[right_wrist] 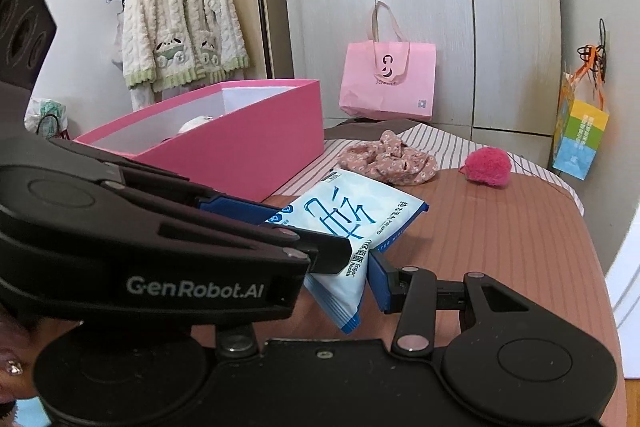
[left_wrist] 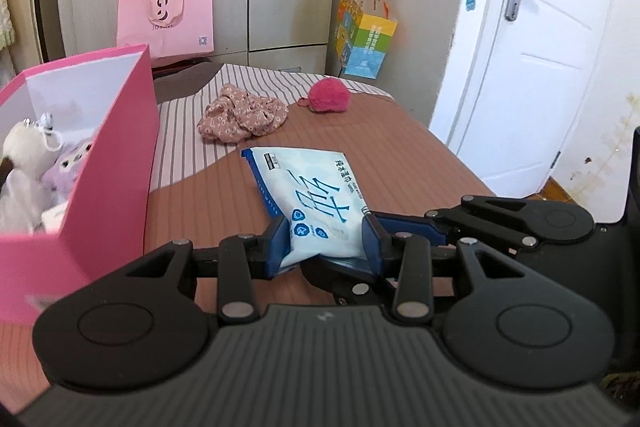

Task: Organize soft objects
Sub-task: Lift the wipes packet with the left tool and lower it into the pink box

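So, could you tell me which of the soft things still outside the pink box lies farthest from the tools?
The pink pompom, near the bed's far end. The floral cloth lies nearer, and the wipes pack is gripped by both tools, lifted off the bed.

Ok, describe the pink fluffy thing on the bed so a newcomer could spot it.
Start at the bed, then look to its far end near the white door. There lies the pink pompom, right of the floral cloth: round, fuzzy and plain pink.
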A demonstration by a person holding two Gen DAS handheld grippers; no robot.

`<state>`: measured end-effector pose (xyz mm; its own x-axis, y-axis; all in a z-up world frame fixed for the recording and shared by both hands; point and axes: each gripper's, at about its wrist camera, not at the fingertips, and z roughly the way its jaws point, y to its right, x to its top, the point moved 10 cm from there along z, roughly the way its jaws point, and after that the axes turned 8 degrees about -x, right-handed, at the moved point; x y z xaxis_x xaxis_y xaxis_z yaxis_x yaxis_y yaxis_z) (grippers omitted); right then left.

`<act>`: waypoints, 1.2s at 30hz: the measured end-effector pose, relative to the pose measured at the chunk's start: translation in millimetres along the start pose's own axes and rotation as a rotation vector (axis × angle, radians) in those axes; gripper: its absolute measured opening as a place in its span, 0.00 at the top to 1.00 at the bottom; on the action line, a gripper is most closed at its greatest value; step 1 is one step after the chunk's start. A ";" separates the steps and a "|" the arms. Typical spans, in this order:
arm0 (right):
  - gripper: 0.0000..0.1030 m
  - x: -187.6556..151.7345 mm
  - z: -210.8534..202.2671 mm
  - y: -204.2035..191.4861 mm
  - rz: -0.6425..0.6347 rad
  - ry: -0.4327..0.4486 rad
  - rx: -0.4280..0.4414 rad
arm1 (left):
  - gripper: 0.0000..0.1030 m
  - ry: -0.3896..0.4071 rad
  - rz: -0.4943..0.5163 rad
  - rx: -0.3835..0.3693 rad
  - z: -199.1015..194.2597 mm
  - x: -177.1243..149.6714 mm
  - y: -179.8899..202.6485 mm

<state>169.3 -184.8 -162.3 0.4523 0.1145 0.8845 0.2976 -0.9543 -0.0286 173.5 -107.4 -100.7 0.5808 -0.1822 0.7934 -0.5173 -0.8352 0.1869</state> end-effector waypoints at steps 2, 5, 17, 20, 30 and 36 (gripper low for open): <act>0.52 -2.8 -11.9 -7.1 -0.003 -0.009 -0.013 | 0.64 0.003 -0.009 -0.014 -11.0 -5.3 3.4; 0.52 -4.0 -28.3 -16.5 -0.006 -0.025 -0.028 | 0.64 0.017 -0.046 -0.026 -29.1 -11.8 6.5; 0.52 42.7 -72.1 -71.7 -0.099 0.099 -0.024 | 0.64 0.219 -0.040 0.072 -115.0 15.8 -11.3; 0.52 60.1 -66.3 -91.3 -0.101 0.116 0.013 | 0.63 0.246 -0.055 0.127 -131.2 25.8 -29.6; 0.51 111.8 -9.7 -140.2 -0.140 0.159 0.122 | 0.63 0.295 -0.103 0.222 -136.1 60.6 -118.4; 0.51 131.5 39.7 -150.2 -0.187 0.142 0.165 | 0.63 0.270 -0.175 0.219 -112.2 78.5 -169.8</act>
<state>217.5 -15.5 -60.1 0.2576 0.2331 0.9377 0.5025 -0.8612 0.0761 236.4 78.4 -5.1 0.4466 0.0917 0.8900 -0.2614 -0.9379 0.2279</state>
